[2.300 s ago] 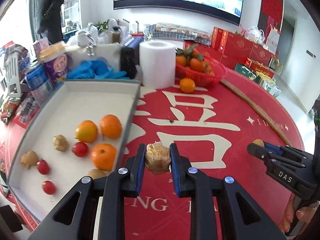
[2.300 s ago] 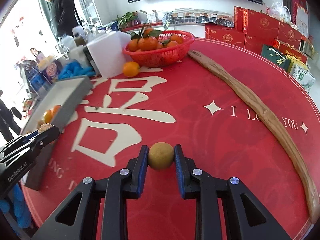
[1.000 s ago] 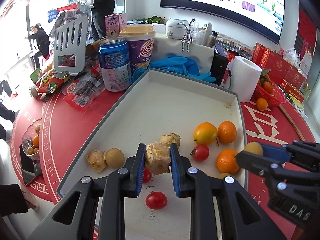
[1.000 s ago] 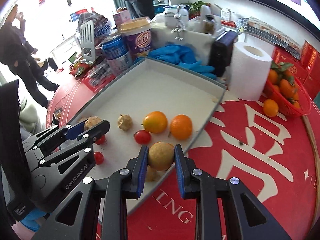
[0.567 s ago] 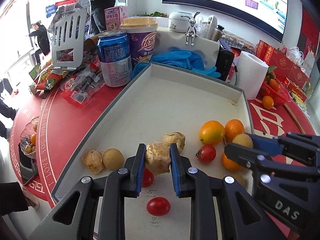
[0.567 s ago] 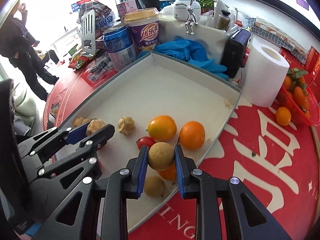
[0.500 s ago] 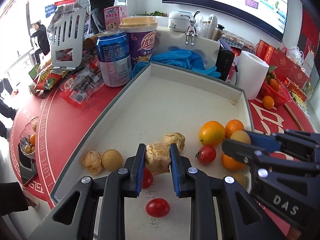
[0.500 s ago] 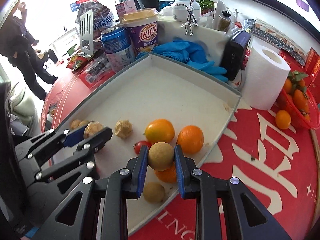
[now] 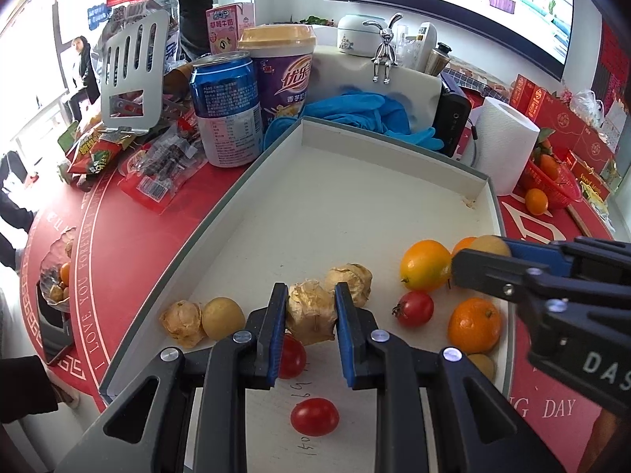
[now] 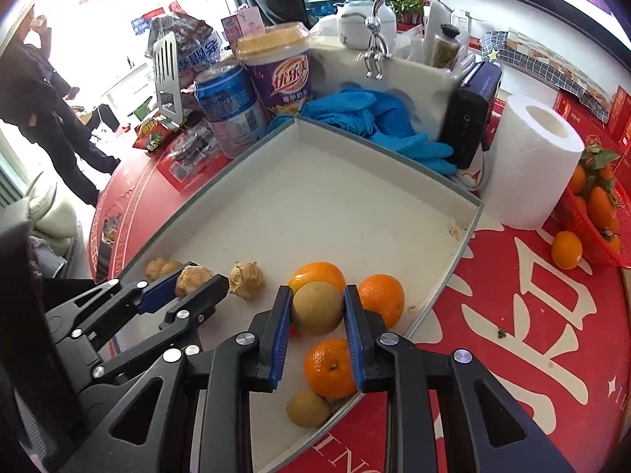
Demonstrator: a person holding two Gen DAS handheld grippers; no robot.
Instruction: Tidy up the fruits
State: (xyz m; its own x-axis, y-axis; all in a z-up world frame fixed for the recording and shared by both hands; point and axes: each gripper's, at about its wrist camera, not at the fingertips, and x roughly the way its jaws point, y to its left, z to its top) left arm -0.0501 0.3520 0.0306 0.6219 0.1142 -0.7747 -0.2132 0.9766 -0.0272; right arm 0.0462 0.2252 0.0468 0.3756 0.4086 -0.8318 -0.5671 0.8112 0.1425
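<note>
My left gripper [image 9: 311, 317] is shut on a papery husked fruit [image 9: 310, 311], held over the near part of the white tray [image 9: 355, 205]. My right gripper [image 10: 317, 307] is shut on a smooth tan round fruit [image 10: 316, 308], held over the tray's near right corner. In the tray lie oranges [image 9: 425, 265] [image 9: 474, 325], cherry tomatoes [image 9: 413, 308] [image 9: 314, 417], husked fruits [image 9: 350, 278] [image 9: 181, 323] and a tan fruit [image 9: 223, 317]. The right gripper shows in the left wrist view [image 9: 485, 260]; the left gripper shows in the right wrist view [image 10: 189, 282].
Behind the tray stand a blue can [image 9: 226, 110], a purple cup [image 9: 286, 79], blue gloves [image 9: 363, 110], a black device [image 9: 451, 116] and a paper roll [image 9: 504, 144]. A red basket of oranges [image 10: 595, 205] and a loose orange [image 10: 566, 249] sit at the right. Snack packets [image 9: 157, 165] lie left.
Both grippers have moved from over the red tablecloth to over the tray, each still holding its fruit. In the last half second the right gripper shifted slightly further in over the oranges.
</note>
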